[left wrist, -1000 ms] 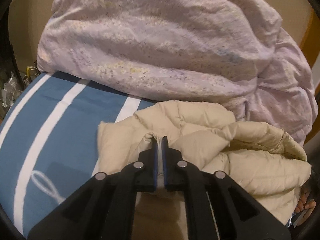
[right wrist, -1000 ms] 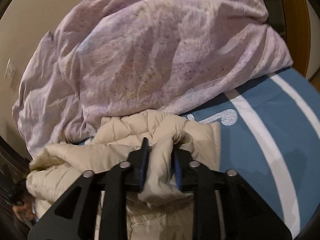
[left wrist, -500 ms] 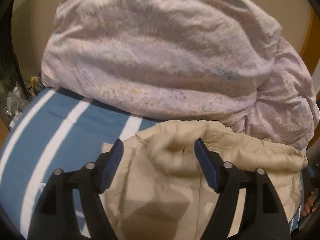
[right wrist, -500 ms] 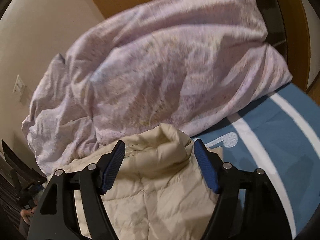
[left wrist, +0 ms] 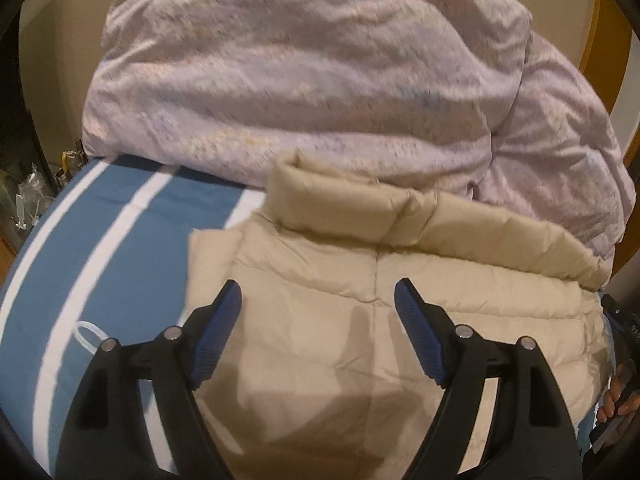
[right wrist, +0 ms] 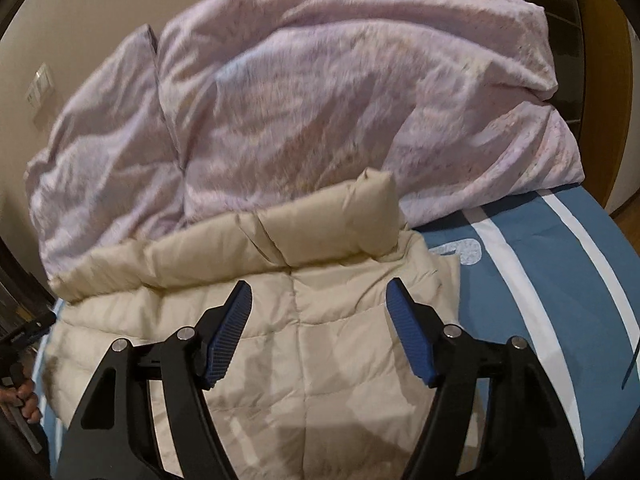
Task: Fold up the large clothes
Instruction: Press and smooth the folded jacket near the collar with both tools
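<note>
A beige quilted puffer jacket (left wrist: 360, 320) lies flat on the blue bed cover, collar (left wrist: 340, 208) toward the far side. It also shows in the right wrist view (right wrist: 320, 344), with its collar (right wrist: 332, 228) standing up. My left gripper (left wrist: 318, 304) is open and empty, held just above the jacket's body. My right gripper (right wrist: 319, 300) is open and empty, also above the jacket below the collar.
A big crumpled lilac duvet (left wrist: 304, 80) is heaped behind the jacket and shows in the right wrist view (right wrist: 300, 100) too. The blue bed cover with white stripes (left wrist: 100, 248) extends to the left, and to the right in the right wrist view (right wrist: 552, 280). A wall and wooden trim stand behind.
Both grippers were shut on folds of the jacket a second ago. They have opened and let go, and the jacket now lies spread flat with its collar up.
</note>
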Motion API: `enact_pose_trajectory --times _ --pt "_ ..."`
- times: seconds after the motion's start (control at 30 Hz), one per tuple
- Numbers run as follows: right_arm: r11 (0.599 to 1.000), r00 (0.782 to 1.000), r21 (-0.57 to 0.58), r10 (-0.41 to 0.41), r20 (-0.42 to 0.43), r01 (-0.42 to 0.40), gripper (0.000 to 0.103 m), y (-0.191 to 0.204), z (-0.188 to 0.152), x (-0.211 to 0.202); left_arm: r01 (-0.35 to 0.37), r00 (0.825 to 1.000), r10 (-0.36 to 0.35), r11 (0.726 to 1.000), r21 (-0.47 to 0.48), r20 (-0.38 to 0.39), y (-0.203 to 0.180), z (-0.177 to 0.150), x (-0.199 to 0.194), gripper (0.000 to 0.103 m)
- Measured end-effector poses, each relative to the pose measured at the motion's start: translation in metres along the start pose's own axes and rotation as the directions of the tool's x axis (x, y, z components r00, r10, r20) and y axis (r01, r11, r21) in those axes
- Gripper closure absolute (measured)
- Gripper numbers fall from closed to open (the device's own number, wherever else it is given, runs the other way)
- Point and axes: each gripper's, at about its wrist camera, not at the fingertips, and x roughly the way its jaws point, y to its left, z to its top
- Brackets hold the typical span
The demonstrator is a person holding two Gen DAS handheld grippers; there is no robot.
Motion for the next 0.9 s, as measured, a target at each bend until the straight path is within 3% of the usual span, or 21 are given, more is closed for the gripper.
enact_pose_trajectory --times 0.37,0.9 --pt "0.990 0.990 -0.058 -0.132 -0.046 0.129 0.035 -0.001 -0.006 0.042 -0.137 0.990 0.136 0.989 0.054 0.021 -0.013 -0.008 0.052 0.024" --pt "0.979 0.976 -0.092 -0.189 -0.107 0.179 0.032 -0.003 -0.012 0.068 -0.147 0.989 0.147 0.989 0.020 0.006 -0.003 -0.013 0.077 0.013"
